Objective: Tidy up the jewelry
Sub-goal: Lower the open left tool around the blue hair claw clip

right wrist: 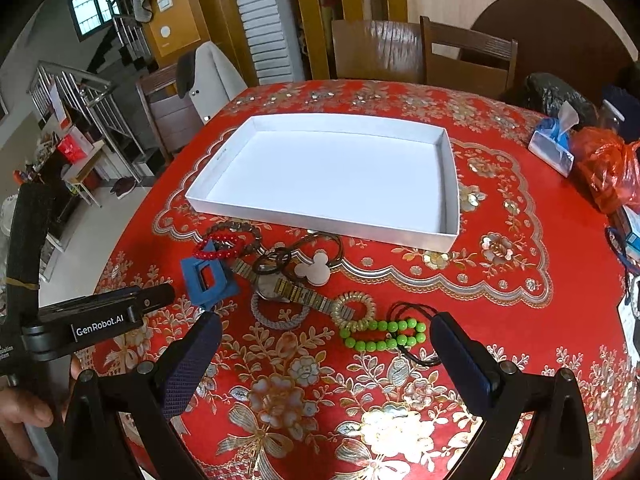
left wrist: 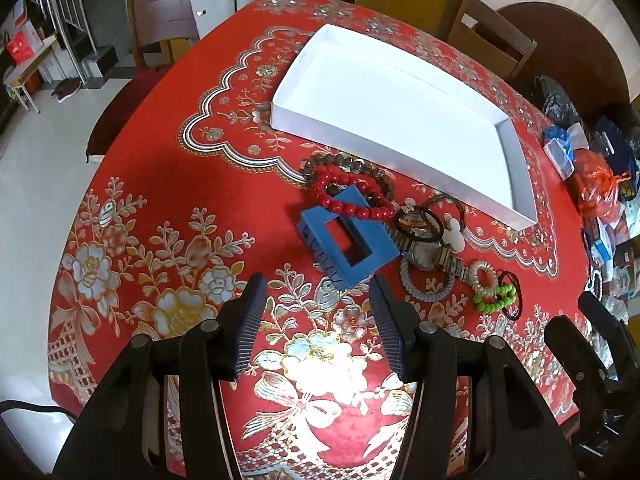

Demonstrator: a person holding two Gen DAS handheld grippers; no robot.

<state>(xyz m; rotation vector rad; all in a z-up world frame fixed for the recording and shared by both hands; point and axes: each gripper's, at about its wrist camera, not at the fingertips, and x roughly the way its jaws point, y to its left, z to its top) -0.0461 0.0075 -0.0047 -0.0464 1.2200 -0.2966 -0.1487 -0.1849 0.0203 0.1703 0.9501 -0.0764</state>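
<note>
Hovering left gripper [left wrist: 316, 292] spread wide, empty, lined up just short of blue hair claw [left wrist: 346, 238] — likely first pick. Jewelry pile sits in a row beside white tray [right wrist: 224, 196], which holds nothing yet. Right gripper [right wrist: 324, 338] also gaping, empty, over green bead bracelet [right wrist: 382, 334], probably staged for it.
</note>
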